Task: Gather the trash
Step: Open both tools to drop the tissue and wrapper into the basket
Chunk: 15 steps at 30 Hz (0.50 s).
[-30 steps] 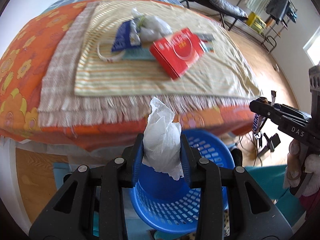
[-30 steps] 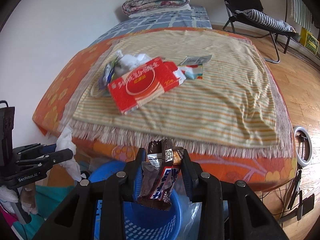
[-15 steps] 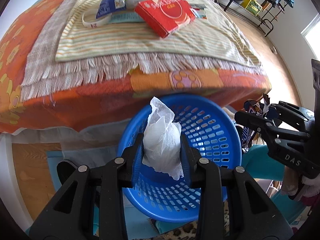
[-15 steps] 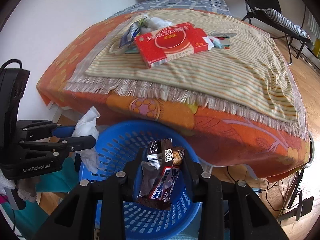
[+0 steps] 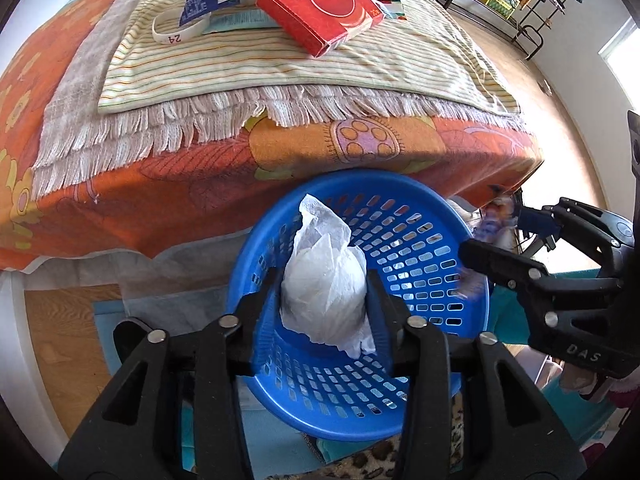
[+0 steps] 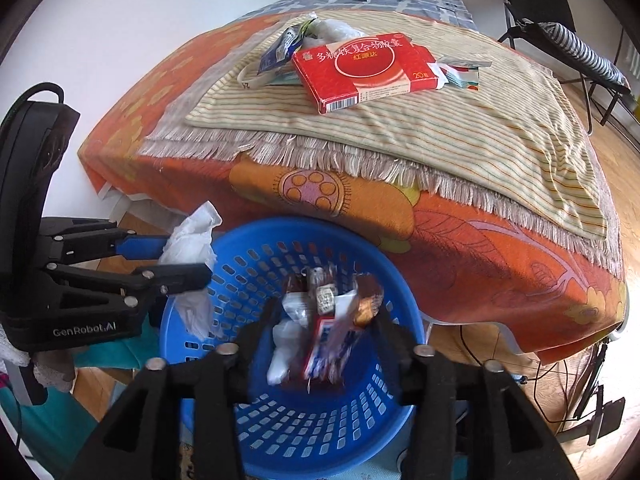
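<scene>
Both grippers point steeply down over the blue basket (image 5: 472, 308), which stands on the floor right against the foot of the bed (image 5: 120, 184) with its orange flowered cover.

The left gripper (image 5: 324, 300) has a crumpled white tissue (image 5: 324, 280) between its fingers, whose jaws are opening. In its own view the wad still fills the gap and touches both pads; whether they still press on it cannot be told. The tissue's long axis runs upright, one loose tip pointing up toward the bed's edge, the ragged lower end hanging into the basket's mouth. From the right wrist view it sits over the basket's left rim.

The right gripper (image 6: 326, 332) is over the middle of the basket, jaws opening too. The snack wrappers (image 6: 332, 328) between its fingers, a brown and a red-white-blue one, are blurred and appear loose of the pads. Their long axis is roughly upright, tops tilted slightly away from the camera toward the bed.

On the striped fringed blanket (image 6: 460, 128) on top of the bed, well beyond the basket, lie a red medicine box (image 6: 364, 68), a blue packet (image 5: 208, 0), a white wristband (image 5: 180, 30) and some clear plastic (image 6: 336, 30).
</scene>
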Each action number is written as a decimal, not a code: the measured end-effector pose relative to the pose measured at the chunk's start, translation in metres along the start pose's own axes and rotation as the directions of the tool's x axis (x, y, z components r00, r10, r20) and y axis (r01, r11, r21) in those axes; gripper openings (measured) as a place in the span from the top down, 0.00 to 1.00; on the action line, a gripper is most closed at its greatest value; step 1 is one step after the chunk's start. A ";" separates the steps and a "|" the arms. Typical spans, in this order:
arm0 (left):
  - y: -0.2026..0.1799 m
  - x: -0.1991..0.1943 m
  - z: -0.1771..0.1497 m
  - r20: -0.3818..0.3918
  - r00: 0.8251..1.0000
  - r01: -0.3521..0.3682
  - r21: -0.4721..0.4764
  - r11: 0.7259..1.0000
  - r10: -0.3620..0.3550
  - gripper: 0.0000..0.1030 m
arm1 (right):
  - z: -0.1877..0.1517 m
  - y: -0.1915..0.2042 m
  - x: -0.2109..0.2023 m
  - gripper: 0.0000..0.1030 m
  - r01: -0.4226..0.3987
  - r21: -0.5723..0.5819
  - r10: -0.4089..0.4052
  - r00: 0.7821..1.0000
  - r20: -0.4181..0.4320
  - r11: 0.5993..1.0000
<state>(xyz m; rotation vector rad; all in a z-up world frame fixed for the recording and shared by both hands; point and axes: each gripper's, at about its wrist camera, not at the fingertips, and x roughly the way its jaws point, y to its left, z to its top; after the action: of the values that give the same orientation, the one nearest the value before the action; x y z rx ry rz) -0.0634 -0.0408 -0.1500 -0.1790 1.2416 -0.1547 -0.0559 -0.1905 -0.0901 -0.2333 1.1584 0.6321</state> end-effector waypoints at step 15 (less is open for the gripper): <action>0.003 0.005 0.002 -0.030 1.000 -0.002 -0.010 1.000 0.002 0.58 | 0.002 0.001 -0.003 0.28 0.023 -0.002 -0.022 1.000 0.022 1.000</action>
<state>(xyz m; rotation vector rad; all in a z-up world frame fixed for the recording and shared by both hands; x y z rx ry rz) -0.0602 -0.0390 -0.1552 -0.1851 1.2722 -0.1499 -0.0558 -0.1905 -0.0862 -0.2403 1.1326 0.6147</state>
